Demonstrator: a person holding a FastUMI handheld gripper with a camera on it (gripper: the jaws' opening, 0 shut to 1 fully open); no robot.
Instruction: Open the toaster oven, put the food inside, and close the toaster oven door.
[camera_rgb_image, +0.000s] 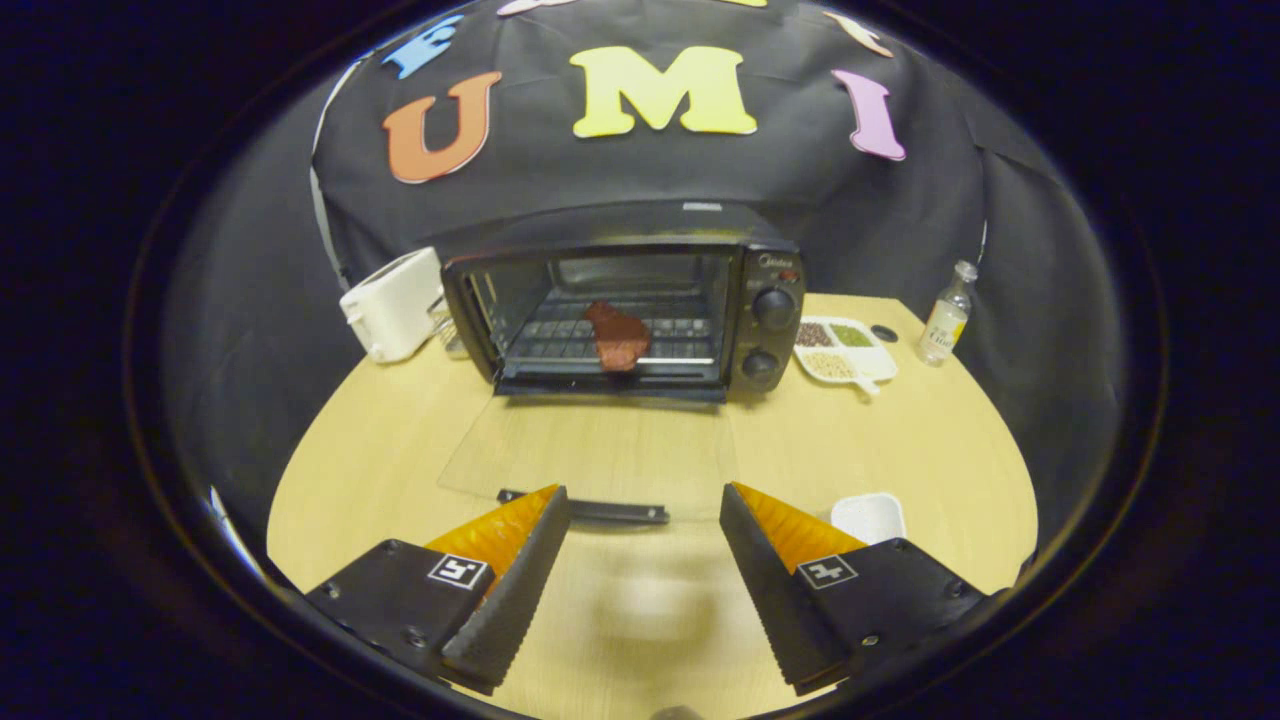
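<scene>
Claw (645, 510) spread wide, empty; food (617, 337) on rack inside toaster oven (770, 300), glass door (590, 455) seemingly down.

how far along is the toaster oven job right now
Done: the toaster oven is open, its glass door folded flat on the table, and the reddish food sits on the rack inside. In hand: nothing; the gripper is open, with the door handle just ahead of its fingers. Left: lift the door and close it.
</scene>
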